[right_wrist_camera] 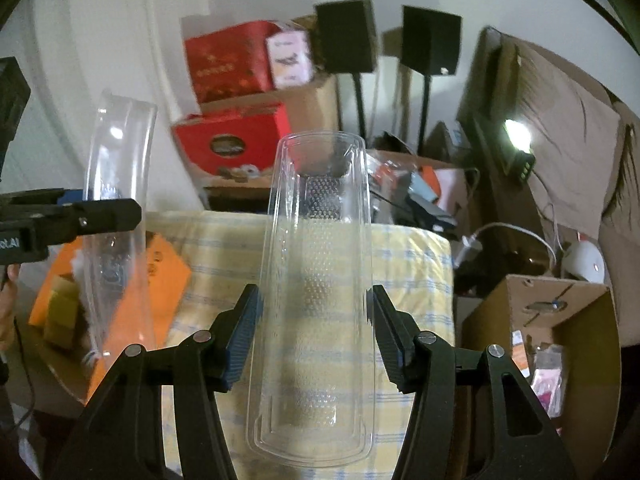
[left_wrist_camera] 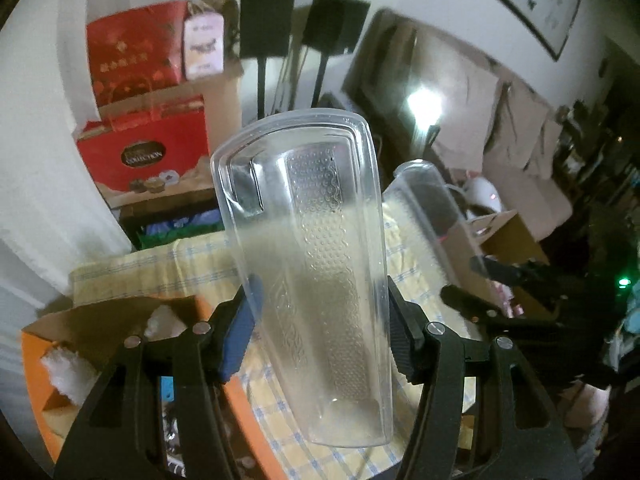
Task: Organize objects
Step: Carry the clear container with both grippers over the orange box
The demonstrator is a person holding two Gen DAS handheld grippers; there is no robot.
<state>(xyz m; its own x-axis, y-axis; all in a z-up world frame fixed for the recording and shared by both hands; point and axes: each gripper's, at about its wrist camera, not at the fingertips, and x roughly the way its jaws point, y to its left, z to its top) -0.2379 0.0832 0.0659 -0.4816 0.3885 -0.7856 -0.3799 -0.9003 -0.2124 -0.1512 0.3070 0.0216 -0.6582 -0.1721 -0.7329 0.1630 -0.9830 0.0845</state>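
Note:
My left gripper is shut on a clear plastic tray shell, which it holds upright and slightly tilted above the table. In the right wrist view that left gripper comes in from the left, holding its clear shell over the orange box. My right gripper is shut on a second clear tray shell with an embossed strip down its middle. From the left wrist view, the second shell and the right gripper stand close on the right. The two shells are apart.
A yellow checked cloth covers the table. An open orange box with white padding sits at its left. An open cardboard box stands at the right. Red gift boxes and two black speakers on stands fill the back.

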